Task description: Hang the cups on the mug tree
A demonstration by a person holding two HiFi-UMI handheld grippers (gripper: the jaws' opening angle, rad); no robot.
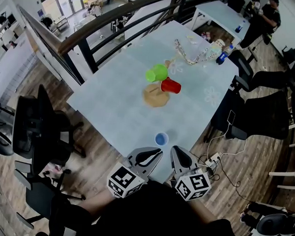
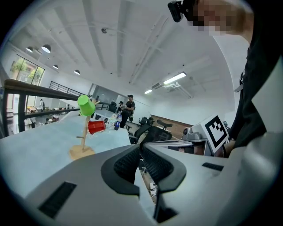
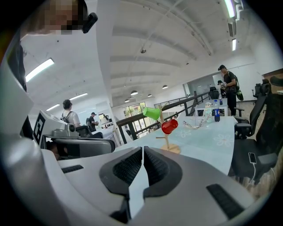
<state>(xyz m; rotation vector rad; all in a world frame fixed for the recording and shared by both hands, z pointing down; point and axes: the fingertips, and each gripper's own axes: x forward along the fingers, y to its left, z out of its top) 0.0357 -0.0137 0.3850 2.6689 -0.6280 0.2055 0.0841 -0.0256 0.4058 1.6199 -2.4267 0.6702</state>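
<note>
The left gripper has its jaws pressed together with nothing between them, and the right gripper beside it is likewise closed and empty. Both are drawn back toward the person's body on the side of the table farthest from the mug tree, and both point toward it. That reads as a resting pose between cups rather than a reach. On the person's side of the mug tree, well apart from it and just in front of the two grippers, a blue cup stands upright on the table. It seems to be the one cup not yet hung. On the mug tree itself a green cup hangs tipped over an upper peg and a red cup over a lower one, each mouth angled off the trunk so the peg holds it. Beyond the mug tree, a bottle and some clutter lie at the far end. Either gripper would have to open before taking the blue cup.
</note>
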